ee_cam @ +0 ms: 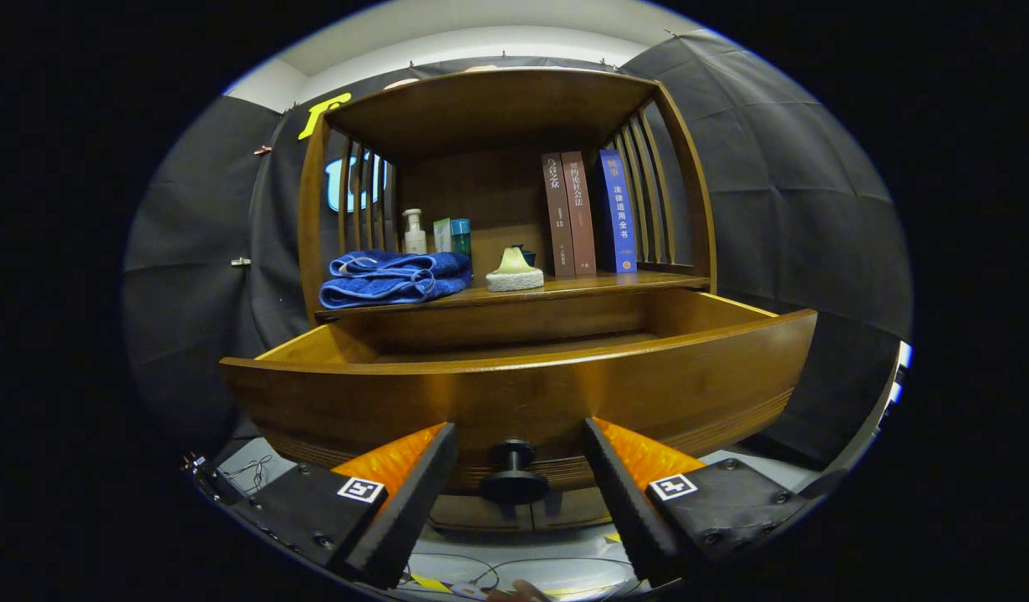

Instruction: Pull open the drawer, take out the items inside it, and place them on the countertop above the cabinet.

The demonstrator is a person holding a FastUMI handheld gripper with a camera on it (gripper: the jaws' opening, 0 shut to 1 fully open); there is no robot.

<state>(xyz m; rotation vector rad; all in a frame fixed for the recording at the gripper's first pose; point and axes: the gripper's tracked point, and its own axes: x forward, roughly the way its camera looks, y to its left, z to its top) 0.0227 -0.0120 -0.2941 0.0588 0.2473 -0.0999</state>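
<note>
A wooden drawer (pixel 514 393) stands pulled out of the cabinet, its curved front facing me. Its dark round knob (pixel 512 472) sits between my fingers, with gaps on both sides. My gripper (pixel 518 456) is open around the knob, neither finger touching it. The drawer's front wall hides what lies inside. Above it runs the countertop (pixel 614 284), carrying a folded blue towel (pixel 394 278), a small pale sponge-like item (pixel 514 272), bottles (pixel 435 234) and three upright books (pixel 588 213).
A shelf frame with slatted sides and a top board (pixel 497 104) encloses the countertop. Black cloth walls surround the cabinet. Cables lie on the pale floor (pixel 514 568) below the drawer.
</note>
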